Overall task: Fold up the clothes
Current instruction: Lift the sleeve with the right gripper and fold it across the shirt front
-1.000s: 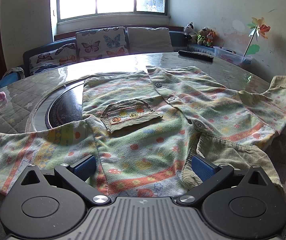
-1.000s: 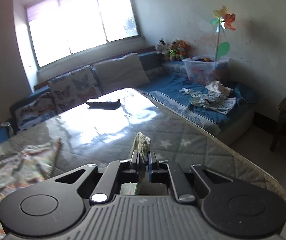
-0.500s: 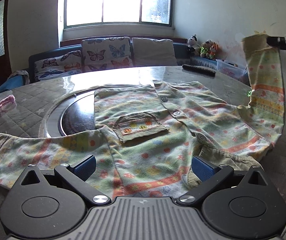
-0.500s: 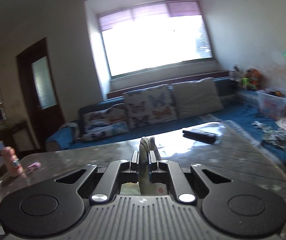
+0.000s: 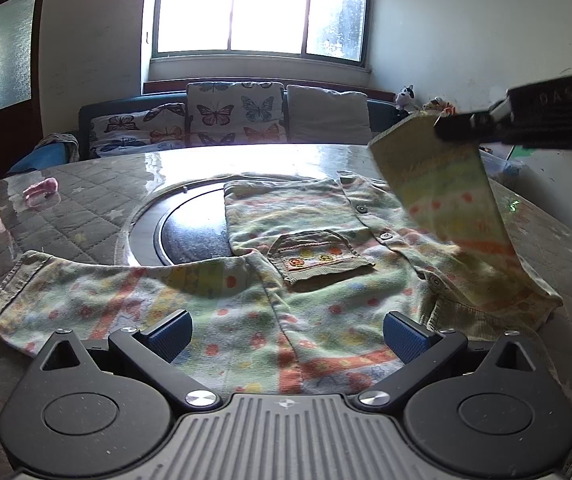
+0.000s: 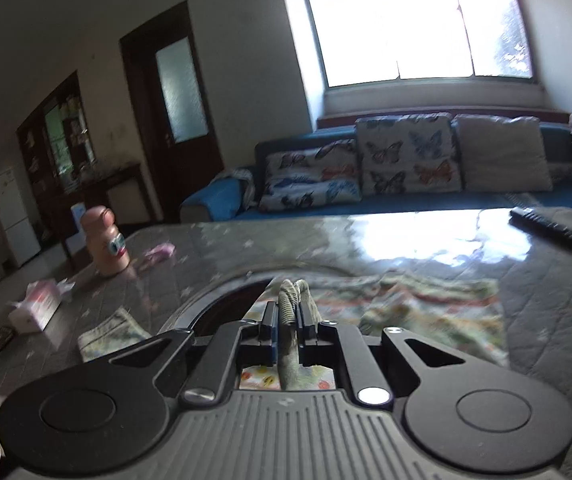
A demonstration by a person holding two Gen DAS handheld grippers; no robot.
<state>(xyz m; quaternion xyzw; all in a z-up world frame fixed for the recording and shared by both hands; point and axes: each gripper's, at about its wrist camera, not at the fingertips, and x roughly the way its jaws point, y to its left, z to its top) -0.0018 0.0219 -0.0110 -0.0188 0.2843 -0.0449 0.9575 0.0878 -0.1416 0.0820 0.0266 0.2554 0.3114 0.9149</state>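
We're mid sleeve-fold: right gripper [image 6: 289,318] clamps the cuff [image 6: 294,292] of the patterned shirt [image 5: 306,280], which lies flat on the bench [image 5: 86,208]. Left gripper [image 5: 286,334] hangs wide open, empty. Next: lay the sleeve [image 5: 446,192] across the chest, then release.

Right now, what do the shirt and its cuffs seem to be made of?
Shirt: soft printed knit, likely cotton; matte, and it drapes and wrinkles where the lifted sleeve hangs. Cuffs: ribbed olive fabric, maybe corduroy; parallel ridges show on the piece pinched in the right gripper.
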